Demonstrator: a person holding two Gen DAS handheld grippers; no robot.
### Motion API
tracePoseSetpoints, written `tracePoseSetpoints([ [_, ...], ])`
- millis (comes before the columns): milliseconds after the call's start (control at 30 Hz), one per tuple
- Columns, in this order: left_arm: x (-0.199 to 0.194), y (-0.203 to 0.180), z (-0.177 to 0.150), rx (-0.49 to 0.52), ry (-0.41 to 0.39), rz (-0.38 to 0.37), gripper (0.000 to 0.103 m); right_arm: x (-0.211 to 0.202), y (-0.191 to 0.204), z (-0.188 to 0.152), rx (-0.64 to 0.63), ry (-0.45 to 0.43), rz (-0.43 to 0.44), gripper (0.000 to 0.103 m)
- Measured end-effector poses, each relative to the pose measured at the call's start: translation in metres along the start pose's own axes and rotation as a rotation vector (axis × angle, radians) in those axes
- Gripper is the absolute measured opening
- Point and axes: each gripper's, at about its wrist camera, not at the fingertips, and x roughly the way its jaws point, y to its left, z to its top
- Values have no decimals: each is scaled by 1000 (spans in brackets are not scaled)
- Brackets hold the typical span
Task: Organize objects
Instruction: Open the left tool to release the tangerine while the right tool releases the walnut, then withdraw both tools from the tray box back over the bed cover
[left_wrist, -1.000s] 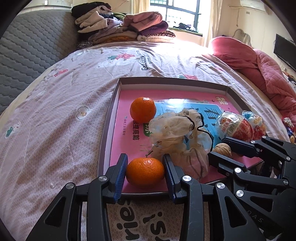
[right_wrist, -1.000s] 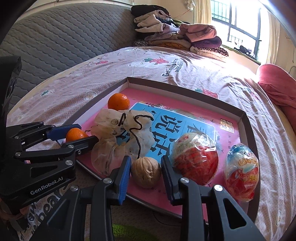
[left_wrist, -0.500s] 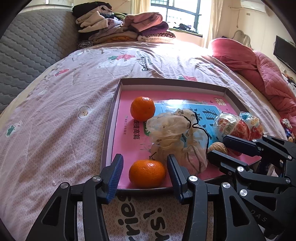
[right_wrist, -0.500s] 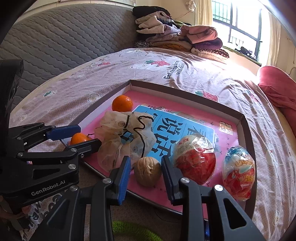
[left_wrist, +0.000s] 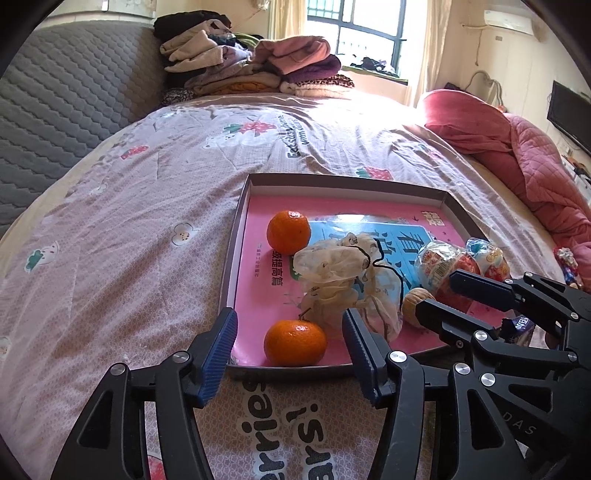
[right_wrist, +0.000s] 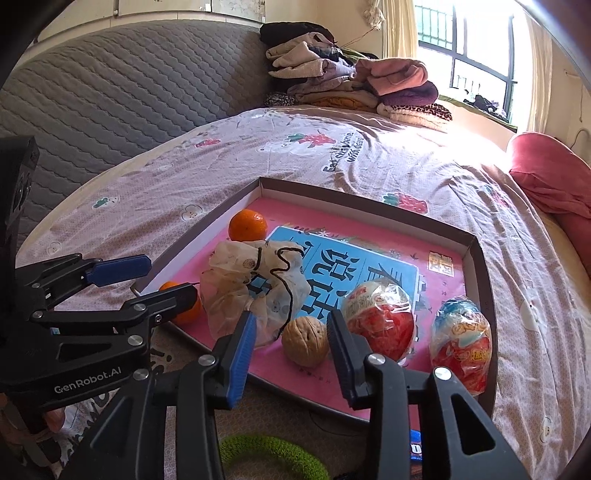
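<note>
Sunlit from a barred window (left_wrist: 354, 40), the room holds a bed under a pink printed bedsheet (left_wrist: 147, 206), a grey quilted headboard (left_wrist: 55, 110) at left, folded clothes (left_wrist: 251, 70) at the far end and a rose quilt (left_wrist: 517, 155) at right. On the soft sheet sits a shallow cardboard box lid with a pink printed floor (left_wrist: 236, 254). Left to right inside it: two round orange mandarins, far (left_wrist: 288, 236) and near (left_wrist: 295, 342), a crumpled translucent drawstring pouch (left_wrist: 347, 280), a tan walnut (right_wrist: 305, 342) and two foil-wrapped egg-shaped sweets (right_wrist: 376, 317).

The left gripper (left_wrist: 288, 354) hangs with jaws wide apart, unloaded, before the near mandarin; the right gripper (right_wrist: 290, 347) likewise gapes empty at the walnut.

Judging the risks: round fruit and nut may roll on the slick floor, the lid may tilt on the yielding mattress, and the two grippers, close together, could collide.
</note>
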Motion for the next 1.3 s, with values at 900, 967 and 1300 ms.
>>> tracePoseSetpoints([
  [900, -79, -22, 6, 24, -86, -4, 67, -101, -17, 15, 68, -196, -41, 56],
  [967, -86, -25, 6, 31, -92, -12, 71, -110, -16, 15, 67, -209, -42, 57],
  [1300, -117, -40, 2, 52, -127, -25, 72, -153, -17, 4, 59, -274, -77, 59],
])
